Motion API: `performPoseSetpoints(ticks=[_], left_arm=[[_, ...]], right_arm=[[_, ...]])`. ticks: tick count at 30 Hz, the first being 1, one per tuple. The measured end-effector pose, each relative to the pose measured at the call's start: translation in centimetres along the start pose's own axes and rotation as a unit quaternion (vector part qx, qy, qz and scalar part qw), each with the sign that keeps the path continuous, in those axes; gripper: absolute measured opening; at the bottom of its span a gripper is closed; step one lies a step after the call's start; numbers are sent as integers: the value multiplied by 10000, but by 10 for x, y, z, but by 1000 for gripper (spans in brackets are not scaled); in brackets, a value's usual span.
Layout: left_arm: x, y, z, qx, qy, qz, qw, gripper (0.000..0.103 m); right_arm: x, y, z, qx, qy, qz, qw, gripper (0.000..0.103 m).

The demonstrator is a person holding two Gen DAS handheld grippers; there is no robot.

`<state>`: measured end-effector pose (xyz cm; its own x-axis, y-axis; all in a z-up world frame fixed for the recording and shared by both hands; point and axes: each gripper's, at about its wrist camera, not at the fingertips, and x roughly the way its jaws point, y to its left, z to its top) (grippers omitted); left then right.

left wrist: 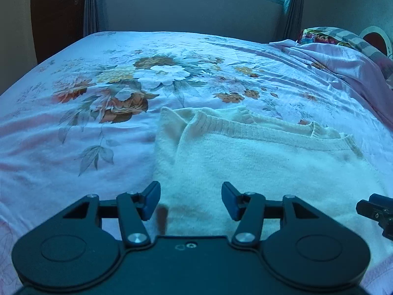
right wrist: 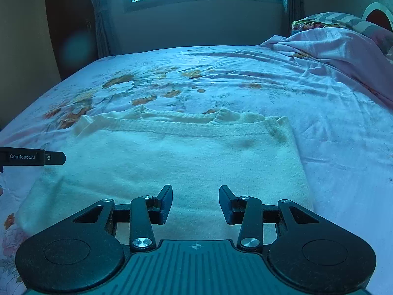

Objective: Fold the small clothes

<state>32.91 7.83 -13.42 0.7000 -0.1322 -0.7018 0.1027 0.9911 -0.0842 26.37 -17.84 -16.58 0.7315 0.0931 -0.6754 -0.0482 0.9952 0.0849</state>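
floral bedsheet (left wrist: pixel 103 91) was seen spread under a cream knitted sweater (right wrist: pixel 176 157), laid folded near its front edge, while the left gripper (left wrist: pixel 191 200) and right gripper (right wrist: pixel 195 204) were held wide-jawed, empty, above its near edge

- sweater (left wrist: pixel 245 162) near hem hidden behind left gripper (left wrist: pixel 191 200) body in left wrist view; same under right gripper (right wrist: pixel 195 204) in right wrist view
- right gripper cut off by right edge in left view, only a tip shows
- pillow (right wrist: pixel 343 21) at bed (right wrist: pixel 331 123) far right corner clipped by frame
- dark smudge on sweater's right shoulder, can't tell stain or shadow
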Motion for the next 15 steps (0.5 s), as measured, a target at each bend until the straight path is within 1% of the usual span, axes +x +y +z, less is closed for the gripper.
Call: performPoseSetpoints(ticks=[1,5,9,12,15], left_arm=[[-5,6,-3,-84,8,-16,10000,57],[-18,30,-18,-470,132,-141,9987,60],[-16,50,-31,-884,375,-475,9942,60],[-6,61,-36,-1249,544,-1078,9848,61],[6,65,-39,-1523,570,-1457,9759,61]], right_arm=[[-3,3,-2,-4,15,32,10000,41],[-12,12,-11,-29,54,91,9999,41],[-14,17,-18,-18,128,142,9998,41],[-13,22,-19,-3,131,183,9997,41],[-11,26,-18,-20,117,254,9996,41]])
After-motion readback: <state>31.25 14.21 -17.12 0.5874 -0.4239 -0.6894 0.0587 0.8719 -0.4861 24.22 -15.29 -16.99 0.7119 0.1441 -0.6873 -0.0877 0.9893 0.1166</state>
